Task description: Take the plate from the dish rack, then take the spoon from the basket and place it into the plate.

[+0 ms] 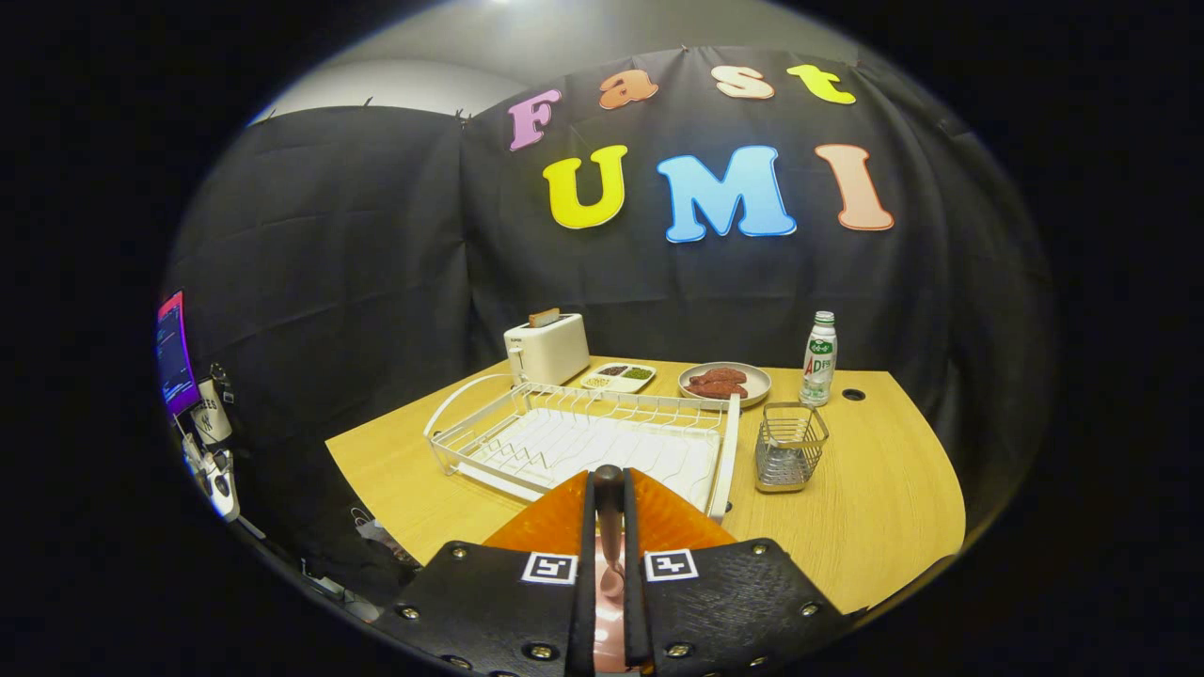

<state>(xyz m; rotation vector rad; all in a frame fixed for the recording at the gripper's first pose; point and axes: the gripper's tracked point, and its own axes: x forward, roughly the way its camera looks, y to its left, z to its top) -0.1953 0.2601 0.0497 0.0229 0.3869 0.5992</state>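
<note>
Tongs, lower centre, clenched on the spoon handle above the orange plate; lowering gently and releasing low should stop the spoon from bouncing out.

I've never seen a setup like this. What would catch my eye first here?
Nearest, the tool has its two fingers closed on a dark-handled spoon, held over an orange plate. Just beyond them a white wire dish rack stands on the wooden table, with a small wire basket beside it.
</note>
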